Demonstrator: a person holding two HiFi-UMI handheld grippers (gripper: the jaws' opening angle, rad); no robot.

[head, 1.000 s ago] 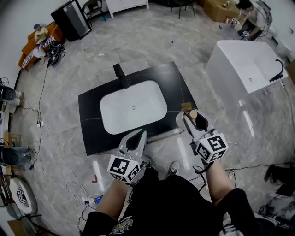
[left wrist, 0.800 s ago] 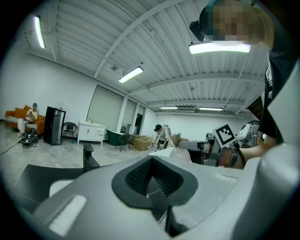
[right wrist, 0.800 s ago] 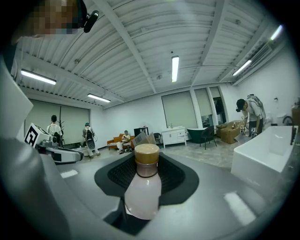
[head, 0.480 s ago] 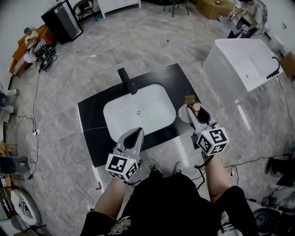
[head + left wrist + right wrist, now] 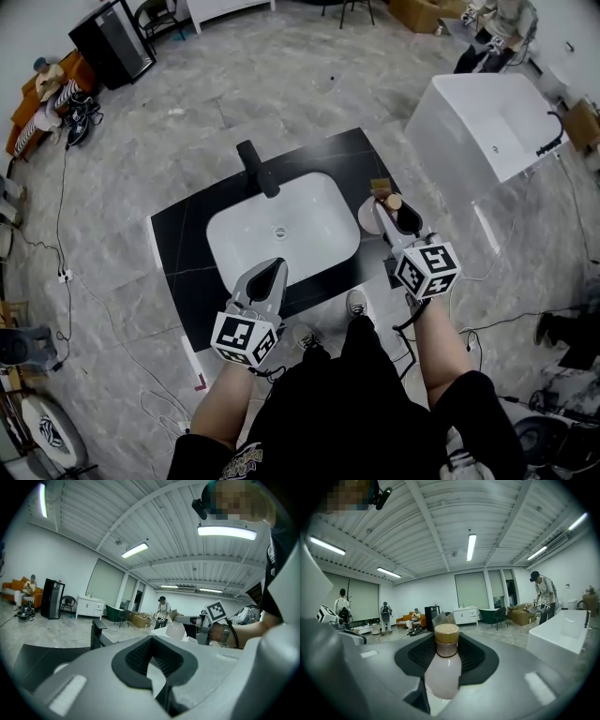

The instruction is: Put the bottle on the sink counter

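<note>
Head view — one bottle (image 5: pixel 372 214), one sink (image 5: pixel 246 239)

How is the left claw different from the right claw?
The right claw is shut on a pale bottle with a tan cap; the left claw is shut on nothing. The right claw is over the right end of the black counter; the left claw is at its front edge. Both are grey and the same shape.
</note>
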